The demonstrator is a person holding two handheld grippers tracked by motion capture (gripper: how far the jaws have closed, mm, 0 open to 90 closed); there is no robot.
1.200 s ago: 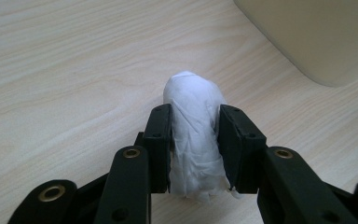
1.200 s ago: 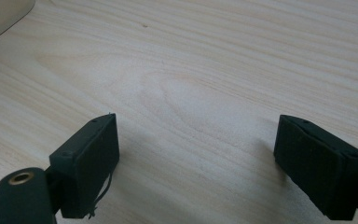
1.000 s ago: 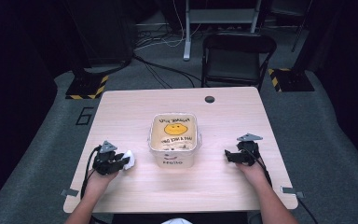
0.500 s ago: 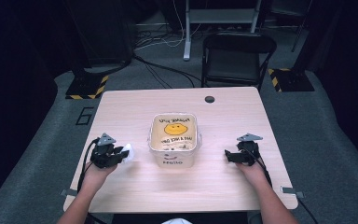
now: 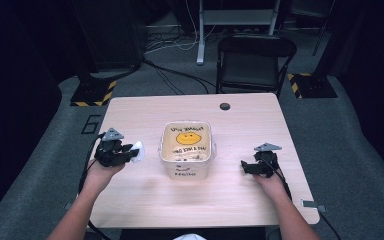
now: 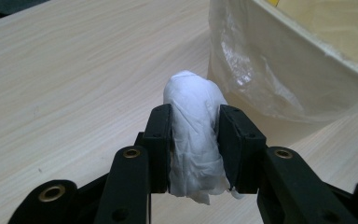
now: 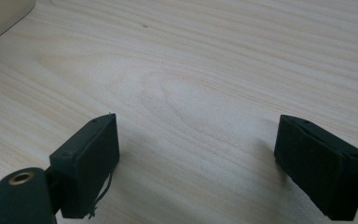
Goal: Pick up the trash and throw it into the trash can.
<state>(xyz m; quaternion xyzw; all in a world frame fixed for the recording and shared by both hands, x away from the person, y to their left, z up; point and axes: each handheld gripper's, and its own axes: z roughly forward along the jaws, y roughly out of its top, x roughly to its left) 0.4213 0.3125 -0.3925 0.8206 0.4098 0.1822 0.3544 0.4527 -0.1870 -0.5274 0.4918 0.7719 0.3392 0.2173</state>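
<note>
**A:** What has changed since the earlier high views?

**B:** The left gripper [image 5: 130, 152], clamped on a crumpled white tissue [image 5: 138, 150], has come up off the desk [image 5: 145, 200] and drifted slightly toward the lined bin [image 5: 186, 171]. A second ago it sat lower and nearer the person's side of the desk. The right gripper [image 5: 246, 167] has not moved; its jaws stand wide apart over bare wood, nothing between them.

**A:** What does that imply for the work in hand?

**B:** The pickup appears complete. Judged from the lift and the heading, the carry to the bin is now under way; release over its open top remains.

**A:** Where does the tissue lie relative to the gripper?

**B:** In the left gripper view the tissue [image 6: 193, 135] is pinched between the two pads, its rounded end standing out beyond the fingertips and a ragged edge hanging below them. The bin's plastic-lined wall [image 6: 279, 79] rises just beyond and to the right, near the tissue but apart from it. The tissue is not yet over the rim.
</note>
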